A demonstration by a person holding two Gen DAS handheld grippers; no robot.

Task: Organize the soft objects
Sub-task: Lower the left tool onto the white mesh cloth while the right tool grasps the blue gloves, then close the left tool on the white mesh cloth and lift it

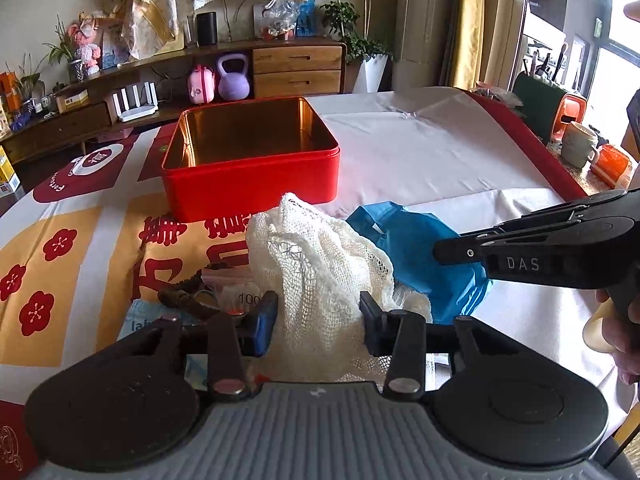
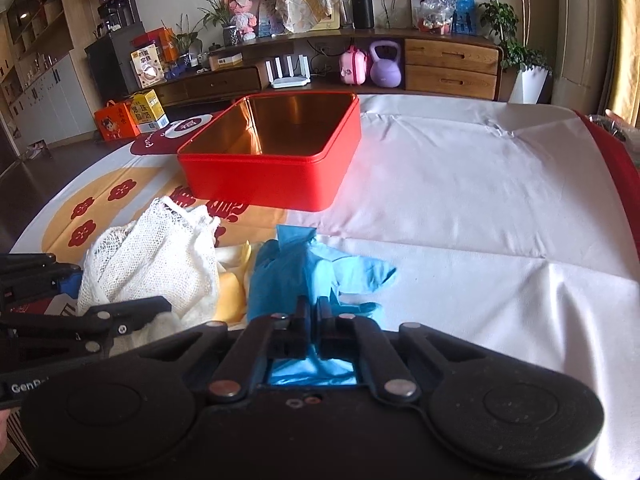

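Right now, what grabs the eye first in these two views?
The open red tin with its gold interior sits empty mid-table on the patterned cloth. In front of it, the left tool has its fingers around a white mesh bag, and the right tool is shut on a blue glove beside it. A purple kettlebell stands out on the shelf behind.

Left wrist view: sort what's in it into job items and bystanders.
Job: white mesh cloth between the left gripper fingers; blue cloth pinched by the right gripper; open red tin.

Bystanders: purple kettlebell, pink case, white router, mug.
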